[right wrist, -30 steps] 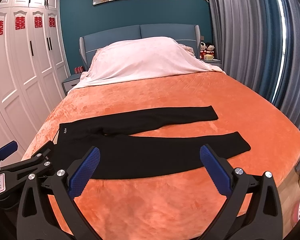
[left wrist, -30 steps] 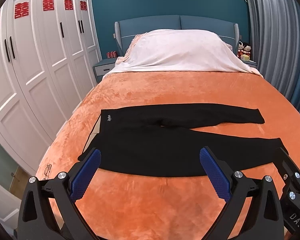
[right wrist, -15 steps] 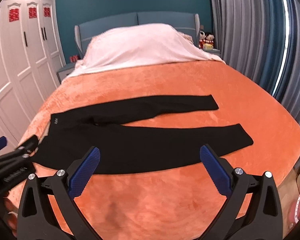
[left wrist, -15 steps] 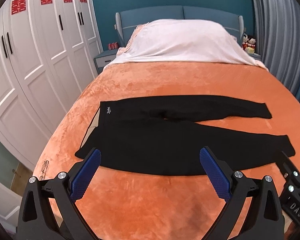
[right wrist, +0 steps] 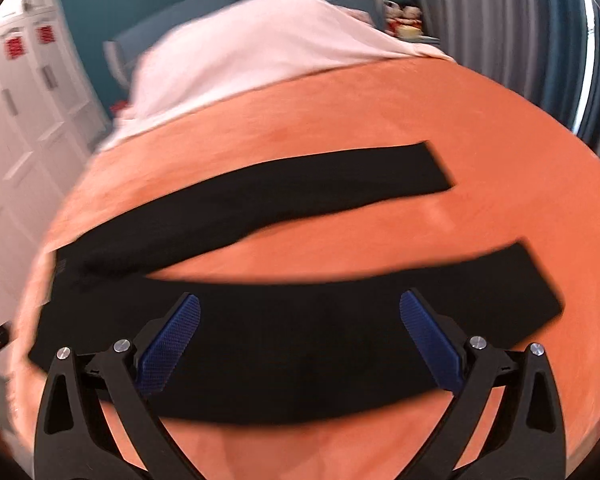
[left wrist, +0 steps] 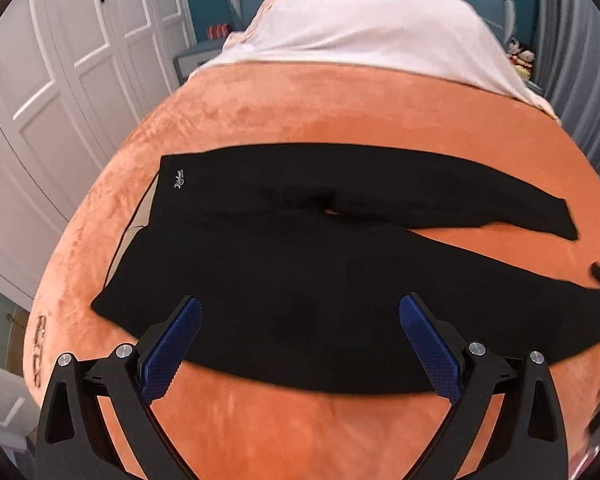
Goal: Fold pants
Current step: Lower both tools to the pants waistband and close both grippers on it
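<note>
Black pants (left wrist: 300, 264) lie flat on the orange blanket (left wrist: 340, 120), waistband to the left, the two legs spread apart and pointing right. A small white logo (left wrist: 179, 179) marks the waistband. My left gripper (left wrist: 300, 320) is open and empty, low over the near leg close to the hip. My right gripper (right wrist: 300, 316) is open and empty over the near leg (right wrist: 300, 344) further along; the far leg (right wrist: 300, 188) lies beyond it. The right view is motion-blurred.
A white cover (left wrist: 364, 24) lies over the pillows at the headboard. White wardrobe doors (left wrist: 52, 80) stand along the left. Grey curtains (right wrist: 512, 32) hang on the right. The bed's near edge runs just below both grippers.
Both grippers have moved forward and down towards the pants, which now fill more of each view. Both stay open. The pants have not moved.
</note>
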